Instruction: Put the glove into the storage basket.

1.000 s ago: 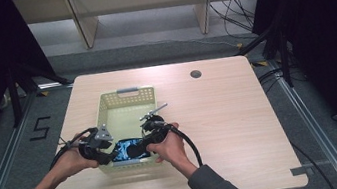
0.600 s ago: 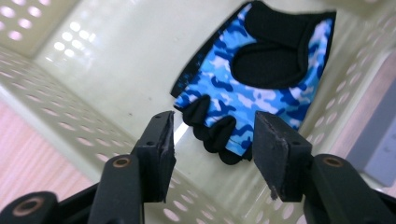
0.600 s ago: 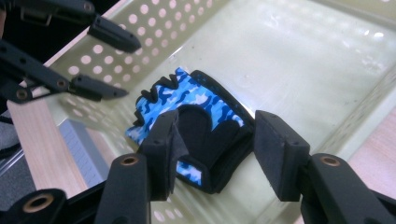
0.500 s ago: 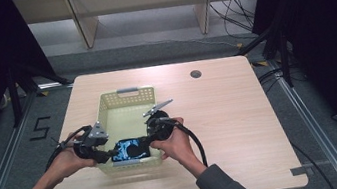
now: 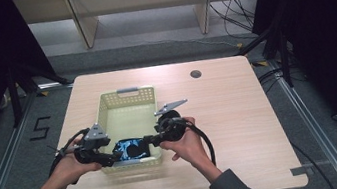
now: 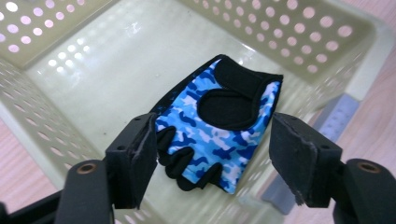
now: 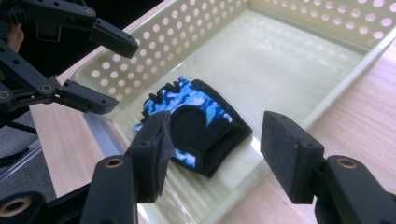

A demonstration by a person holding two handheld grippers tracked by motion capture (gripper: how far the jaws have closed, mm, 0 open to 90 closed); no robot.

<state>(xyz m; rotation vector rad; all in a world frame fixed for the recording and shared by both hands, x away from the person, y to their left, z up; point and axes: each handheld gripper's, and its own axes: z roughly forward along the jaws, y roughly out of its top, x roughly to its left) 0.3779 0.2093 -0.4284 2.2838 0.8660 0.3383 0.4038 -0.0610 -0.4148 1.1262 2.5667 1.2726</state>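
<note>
A pale wood-grain table (image 5: 242, 129) with rounded corners stands on a grey floor, dark curtains at both sides and light shelving behind. Near the table's front edge sits a pale yellow-green perforated plastic basket (image 5: 129, 98), rectangular, with a grey handle clip on its far rim; its near wall is partly hidden in the high view by the two tools held above it.

Flat on the basket's glossy floor, close to that near wall, lies a fingerless blue-camouflage glove with black padded palm patches and black trim (image 6: 219, 123). In the high view it is a small dark-and-blue patch whose outline is hard to make out.

The left gripper (image 6: 210, 156), black with matte rubbery pads, hangs over the basket's near left corner; its jaws have just been opening and stand apart, the glove below them untouched. The right gripper (image 7: 215, 154) hangs over the basket's near right corner, its jaws likewise just opening, wide apart and clear of the glove. Both grippers' bodies are cut off at the bottom of their own views. A small dark round cable hole (image 5: 196, 74) lies beyond the basket.
</note>
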